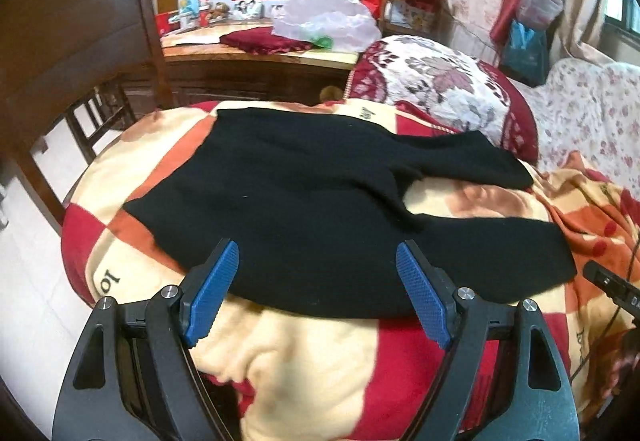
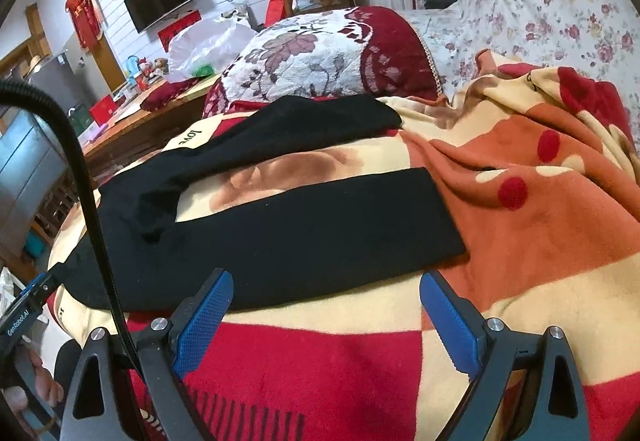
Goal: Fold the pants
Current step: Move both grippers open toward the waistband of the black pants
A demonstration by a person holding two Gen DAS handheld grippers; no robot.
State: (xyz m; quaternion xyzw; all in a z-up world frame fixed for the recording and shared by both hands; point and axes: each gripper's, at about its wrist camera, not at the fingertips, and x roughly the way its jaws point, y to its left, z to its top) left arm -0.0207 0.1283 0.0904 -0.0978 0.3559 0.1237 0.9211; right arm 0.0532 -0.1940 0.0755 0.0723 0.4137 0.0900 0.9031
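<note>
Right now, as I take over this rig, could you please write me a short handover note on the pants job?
Left gripper: open, holding nothing, at the near edge of the black pants.
Right gripper: open, holding nothing, just short of the near leg's hem.
Pants: spread flat on the checked blanket, legs splayed apart in a V.
Done: laid out only; no fold visible.
Left: bring one leg over the other, then fold lengthwise.

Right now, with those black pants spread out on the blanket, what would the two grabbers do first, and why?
Probably lower both to the near leg's edge and pinch it. The black pants lie flat and unfolded, legs apart, on the blanket. The left gripper and right gripper are both open, empty, at that edge.
</note>
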